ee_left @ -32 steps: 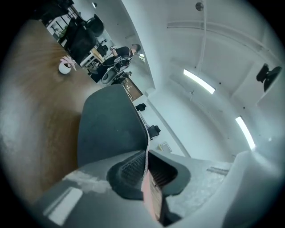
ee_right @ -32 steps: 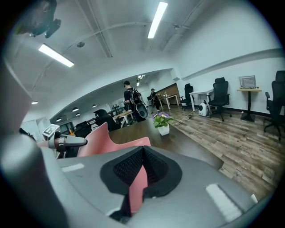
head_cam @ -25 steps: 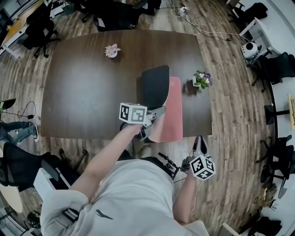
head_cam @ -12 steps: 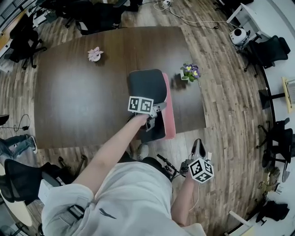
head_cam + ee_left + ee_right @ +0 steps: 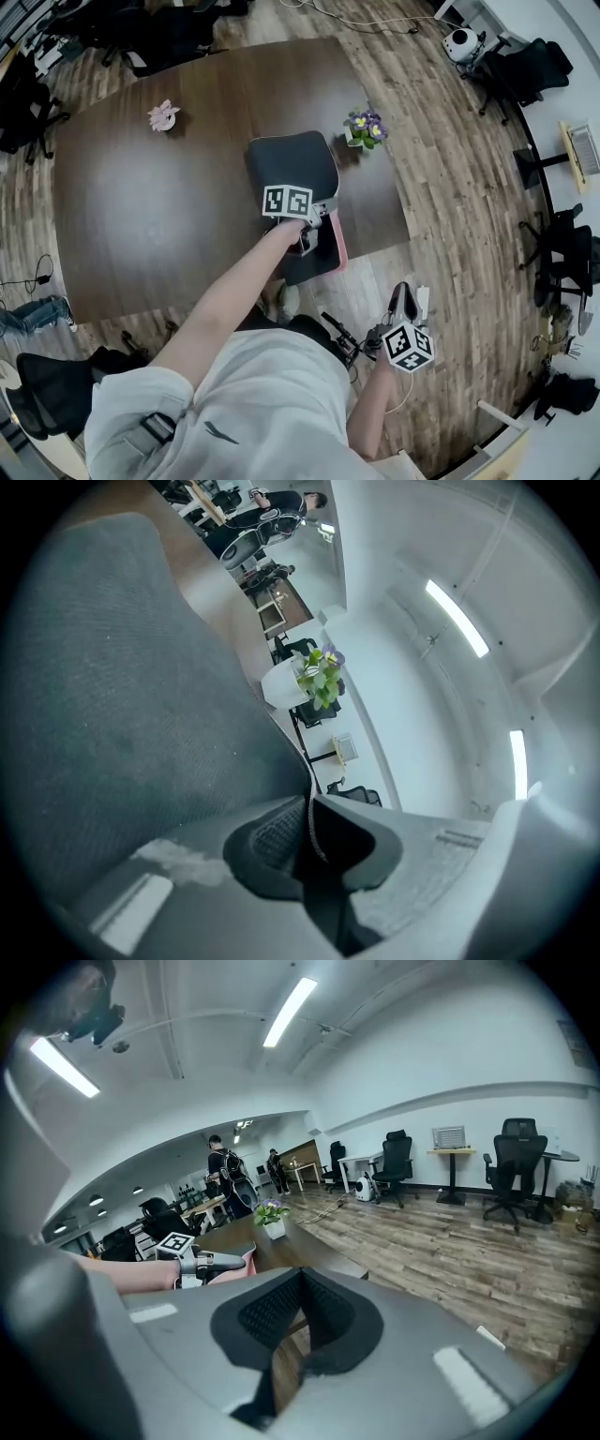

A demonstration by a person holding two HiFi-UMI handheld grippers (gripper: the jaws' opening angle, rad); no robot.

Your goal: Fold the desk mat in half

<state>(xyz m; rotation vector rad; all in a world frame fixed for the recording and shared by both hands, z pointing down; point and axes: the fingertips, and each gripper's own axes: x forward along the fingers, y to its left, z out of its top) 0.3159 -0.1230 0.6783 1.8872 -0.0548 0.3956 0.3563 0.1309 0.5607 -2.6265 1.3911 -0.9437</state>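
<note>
The desk mat [image 5: 291, 169] lies folded over on the dark table [image 5: 141, 216], black underside up, with a thin pink strip [image 5: 340, 251] showing at its near right edge. My left gripper [image 5: 315, 236] is low over that near right corner, shut on the mat's thin edge [image 5: 305, 775]. Its jaws have just been opening slightly, and the edge still runs between the pads. The grey underside [image 5: 122, 714] fills the left of the left gripper view. My right gripper [image 5: 403, 300] hangs off the table by the person's side, shut and empty [image 5: 300, 1316].
A white pot of purple flowers [image 5: 364, 128] stands just right of the mat's far end. A small pink flower [image 5: 162, 114] sits at the table's far left. The table's near edge [image 5: 366, 253] is close to the mat. Office chairs [image 5: 525, 70] ring the wooden floor.
The left gripper has carried the mat's edge down and to the right, so the black flap now covers nearly all the pink. The right gripper stays low beside the person.
</note>
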